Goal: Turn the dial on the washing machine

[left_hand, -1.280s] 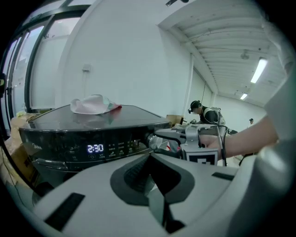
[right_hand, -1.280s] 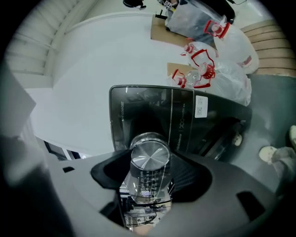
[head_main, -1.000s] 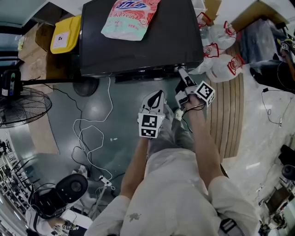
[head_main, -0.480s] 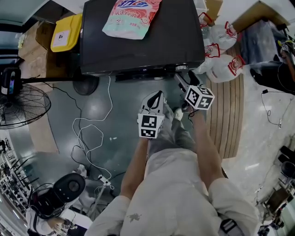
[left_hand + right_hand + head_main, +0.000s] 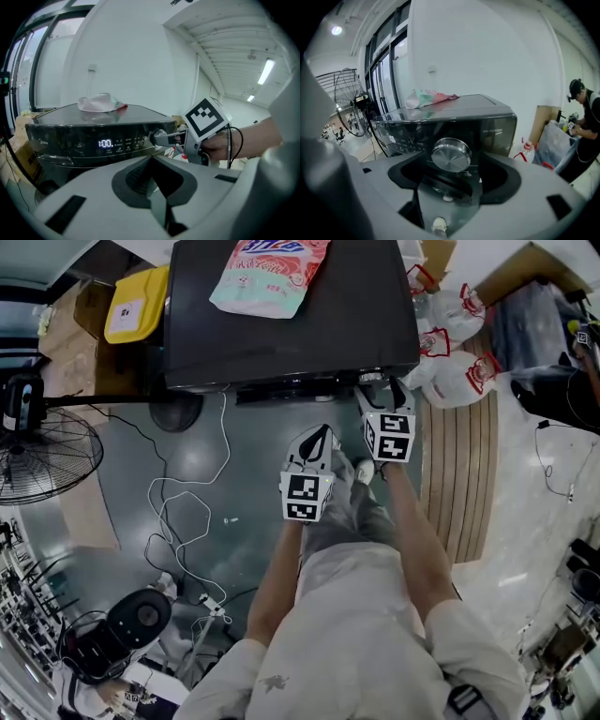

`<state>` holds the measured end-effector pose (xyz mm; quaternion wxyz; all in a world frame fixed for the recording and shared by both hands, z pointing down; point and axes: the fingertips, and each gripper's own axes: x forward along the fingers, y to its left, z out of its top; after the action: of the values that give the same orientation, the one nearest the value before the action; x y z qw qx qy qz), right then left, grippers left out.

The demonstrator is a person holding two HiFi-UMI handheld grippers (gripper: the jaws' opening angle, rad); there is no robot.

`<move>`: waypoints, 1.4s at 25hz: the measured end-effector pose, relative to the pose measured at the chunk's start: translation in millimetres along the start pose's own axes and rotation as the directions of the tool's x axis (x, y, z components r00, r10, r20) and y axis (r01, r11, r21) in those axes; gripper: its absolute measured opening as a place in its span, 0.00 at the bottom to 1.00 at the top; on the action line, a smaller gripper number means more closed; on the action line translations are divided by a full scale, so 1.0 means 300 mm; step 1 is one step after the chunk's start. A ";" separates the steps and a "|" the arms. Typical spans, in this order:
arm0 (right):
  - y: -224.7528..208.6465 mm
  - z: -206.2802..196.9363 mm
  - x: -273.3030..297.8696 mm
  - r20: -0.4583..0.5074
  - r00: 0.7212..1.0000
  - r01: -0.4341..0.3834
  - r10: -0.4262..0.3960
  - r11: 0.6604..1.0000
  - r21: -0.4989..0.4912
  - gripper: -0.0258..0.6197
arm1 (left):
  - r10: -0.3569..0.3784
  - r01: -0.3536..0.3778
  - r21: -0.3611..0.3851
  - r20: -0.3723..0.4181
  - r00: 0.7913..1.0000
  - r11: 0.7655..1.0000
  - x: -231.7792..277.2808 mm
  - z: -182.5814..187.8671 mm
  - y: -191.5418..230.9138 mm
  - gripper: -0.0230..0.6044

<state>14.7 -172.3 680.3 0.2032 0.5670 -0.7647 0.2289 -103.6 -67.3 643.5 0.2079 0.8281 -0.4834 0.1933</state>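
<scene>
A hand-held gripper is carried in each of the person's hands, with both forearms stretched forward over the grey floor (image 5: 187, 456). The left hand-held gripper (image 5: 317, 434) is kept short of the machine. Its 2 jaws are brought together and nothing is held between them. The right hand-held gripper (image 5: 381, 392) is set further forward, at the front right corner of the washing machine (image 5: 309, 343), and is tilted down toward the control panel. Its jaws have just been opening and are spread wide. The dial (image 5: 451, 153), a round silver knob, is framed between them but is not seen to be clamped. The dial is mounted at the right end of the dark front panel, as seen from the person's side. To its left, a lit display (image 5: 105, 143) reading 1:00 is shown in the left gripper view. On the black lid, toward the back, a pink and green pouch (image 5: 270, 273) is laid flat. A white cable (image 5: 187, 512) is looped across the floor to the person's left, and a standing fan (image 5: 42, 460) is placed beyond it. A yellow container (image 5: 136, 306) is seen beside the machine's left side, and white bags with red print (image 5: 459, 371) are piled at its right. Another person (image 5: 583, 122) is seen far off in the right gripper view.
</scene>
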 end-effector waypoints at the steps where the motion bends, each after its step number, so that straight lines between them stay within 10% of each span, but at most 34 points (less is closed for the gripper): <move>1: 0.000 0.003 0.003 0.000 1.000 0.007 -0.007 1.000 -0.024 0.58 | 0.002 -0.002 -0.002 0.003 1.000 1.000 0.000 0.001 0.002 0.06; 13: 0.021 0.002 0.023 0.001 0.998 0.056 -0.057 0.981 -0.186 0.47 | 0.027 -0.027 -0.011 0.004 1.000 1.000 0.006 -0.001 0.009 0.06; 35: -0.002 0.008 0.020 0.023 0.996 -0.090 0.087 0.968 0.236 0.46 | 0.045 -0.045 -0.032 0.012 0.999 0.998 0.007 0.004 0.022 0.06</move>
<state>13.5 -178.4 681.8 0.1189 0.5541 -0.7577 0.3238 -108.1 -72.4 644.8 0.2137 0.8149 -0.5062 0.1847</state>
